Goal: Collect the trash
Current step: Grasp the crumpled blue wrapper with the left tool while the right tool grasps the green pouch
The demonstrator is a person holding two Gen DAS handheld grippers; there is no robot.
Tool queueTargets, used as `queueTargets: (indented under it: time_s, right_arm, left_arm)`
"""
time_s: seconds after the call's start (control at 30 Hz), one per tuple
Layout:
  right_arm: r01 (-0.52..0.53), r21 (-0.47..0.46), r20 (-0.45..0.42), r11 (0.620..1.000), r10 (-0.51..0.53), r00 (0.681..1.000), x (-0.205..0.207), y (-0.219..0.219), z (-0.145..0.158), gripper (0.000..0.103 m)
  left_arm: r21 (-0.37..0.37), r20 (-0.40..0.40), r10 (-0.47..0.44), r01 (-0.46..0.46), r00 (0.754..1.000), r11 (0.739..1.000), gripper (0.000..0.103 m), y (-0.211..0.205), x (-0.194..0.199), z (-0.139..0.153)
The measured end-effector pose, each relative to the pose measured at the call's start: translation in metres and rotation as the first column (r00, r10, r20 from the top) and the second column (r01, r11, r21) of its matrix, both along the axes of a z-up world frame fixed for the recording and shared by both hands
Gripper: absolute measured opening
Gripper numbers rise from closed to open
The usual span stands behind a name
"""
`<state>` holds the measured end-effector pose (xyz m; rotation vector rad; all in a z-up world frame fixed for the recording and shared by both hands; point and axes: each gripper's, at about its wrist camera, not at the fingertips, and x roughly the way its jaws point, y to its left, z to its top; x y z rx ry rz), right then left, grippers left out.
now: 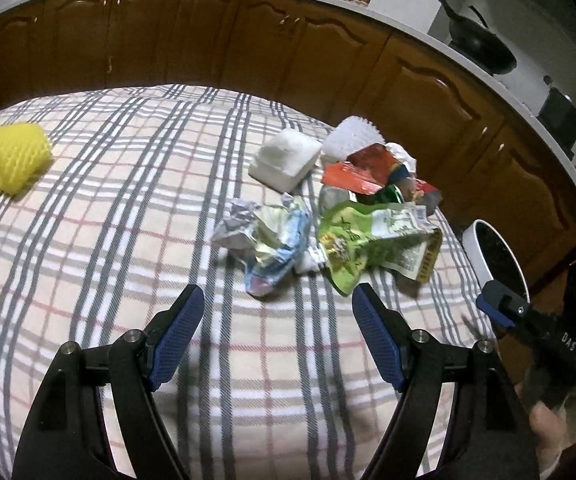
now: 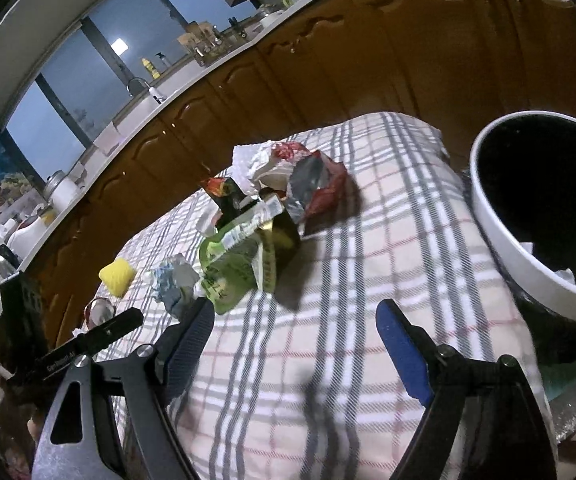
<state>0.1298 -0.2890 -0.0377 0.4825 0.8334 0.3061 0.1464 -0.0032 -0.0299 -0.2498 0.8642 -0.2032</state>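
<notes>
The left gripper (image 1: 275,296), at the bottom of its frame, had black arms with round silver screws and blue, finely ridged pads (image 1: 175,336). The right gripper (image 2: 296,312) looked the same: black arms, silver screws, blue pads (image 2: 404,352). Small white lettering marked a black bar at the lower left.

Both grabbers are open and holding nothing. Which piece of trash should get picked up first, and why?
Probably the green wrapper. It lies at the near edge of the pile, just ahead of the open, empty left gripper, and the bin stands close on the right. So I would ease the left gripper forward until its fingers straddle the wrapper's near corner, then close.
</notes>
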Motion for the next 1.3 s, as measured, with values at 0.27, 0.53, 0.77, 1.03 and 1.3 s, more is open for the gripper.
queueTargets:
  time_s: [0.27,0.53,0.77,1.03,1.3]
  right_arm:
    - [-0.075,-0.050,0.015,0.996,0.075,0.997,0.026,0.018,0.003,0.082]
    - [-0.370,-0.458,0.123,0.809,0.470,0.874,0.038,0.087,0.036,0.075]
    - [-0.478,-0.637,-0.042,0.605,0.591,0.805,0.064,0.125,-0.003,0.034]
    - [-0.393,-0.590,0.011,0.705,0.494,0.869,0.052,0.099,0.007,0.004]
    - [-0.266,-0.340,0.110,0.902,0.320,0.941,0.008,0.039,0.037,0.003]
  left_arm:
    - [0.052,-0.003,-0.014,0.014,1.000,0.999,0.078,0.003,0.024,0.005]
    - [0.083,-0.046,-0.074,0.078,0.996,0.993,0.078,0.000,0.056,-0.006]
    - [0.077,-0.069,-0.101,0.106,0.993,0.991,0.074,-0.002,0.067,-0.019]
    - [0.079,-0.036,-0.135,0.137,0.990,0.987,0.036,-0.008,0.059,-0.010]
    - [0.008,0.016,-0.194,0.194,0.981,0.981,0.029,-0.023,0.028,0.016]
